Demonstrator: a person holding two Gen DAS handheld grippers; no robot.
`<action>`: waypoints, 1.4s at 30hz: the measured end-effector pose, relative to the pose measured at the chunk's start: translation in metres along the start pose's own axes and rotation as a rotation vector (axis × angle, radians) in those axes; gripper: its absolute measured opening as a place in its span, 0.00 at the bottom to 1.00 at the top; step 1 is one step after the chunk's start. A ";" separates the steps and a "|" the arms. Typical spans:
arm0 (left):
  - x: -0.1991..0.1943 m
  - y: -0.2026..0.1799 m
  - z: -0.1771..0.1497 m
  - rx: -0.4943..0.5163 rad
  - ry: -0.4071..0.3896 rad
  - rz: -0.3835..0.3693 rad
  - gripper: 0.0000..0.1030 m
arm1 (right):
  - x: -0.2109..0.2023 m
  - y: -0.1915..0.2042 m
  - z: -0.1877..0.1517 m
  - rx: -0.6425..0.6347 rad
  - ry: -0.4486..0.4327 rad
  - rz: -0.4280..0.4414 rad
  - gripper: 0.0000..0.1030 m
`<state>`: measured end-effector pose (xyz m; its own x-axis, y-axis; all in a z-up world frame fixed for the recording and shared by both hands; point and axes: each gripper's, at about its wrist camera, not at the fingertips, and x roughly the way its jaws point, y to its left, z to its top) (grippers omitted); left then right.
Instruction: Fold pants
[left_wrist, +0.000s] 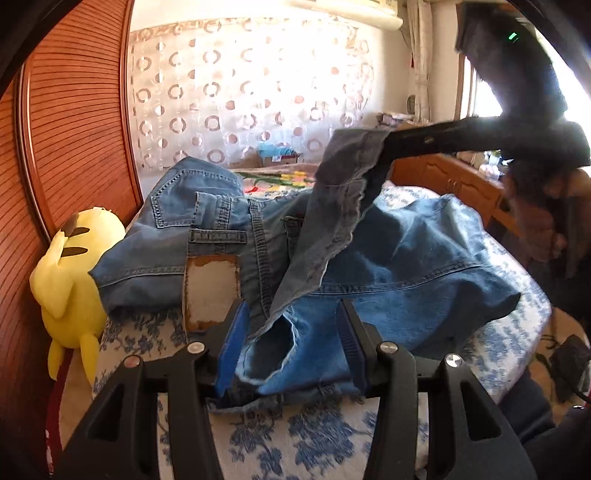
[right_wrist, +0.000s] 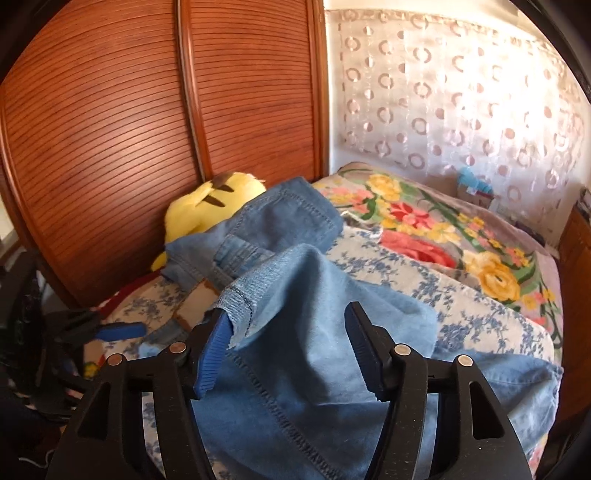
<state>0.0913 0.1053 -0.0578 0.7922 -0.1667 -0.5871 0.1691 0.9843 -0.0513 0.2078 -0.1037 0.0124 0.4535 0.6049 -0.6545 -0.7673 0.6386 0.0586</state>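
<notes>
2 open claws (left_wrist: 291, 332), 1 jeans (left_wrist: 388, 251)

Two wrist views, both angled down over the bed (left_wrist: 314, 435).
The left view is taken close behind the left tool (left_wrist: 291, 343), facing the curtain (left_wrist: 229, 92); the right view is set nearer the wardrobe (right_wrist: 147, 129). The pants (right_wrist: 295, 332) and yellow plush toy (left_wrist: 70, 273) are shared.

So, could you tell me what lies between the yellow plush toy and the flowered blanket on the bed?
The jeans lie between them: in the right wrist view their waistband end rises in front of the yellow plush toy, with the flowered blanket beyond.
</notes>
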 end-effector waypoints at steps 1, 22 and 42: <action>0.007 0.003 0.001 -0.003 0.008 0.025 0.47 | 0.000 0.000 -0.002 0.009 0.003 0.015 0.62; 0.011 0.045 -0.011 -0.105 0.034 0.079 0.46 | -0.028 -0.038 -0.076 0.074 0.055 -0.083 0.68; 0.049 -0.045 0.019 0.017 0.081 -0.100 0.46 | -0.035 -0.061 -0.163 0.208 -0.044 -0.310 0.68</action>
<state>0.1334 0.0517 -0.0688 0.7212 -0.2581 -0.6428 0.2557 0.9616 -0.0993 0.1652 -0.2414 -0.0909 0.6724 0.3850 -0.6322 -0.4842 0.8748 0.0178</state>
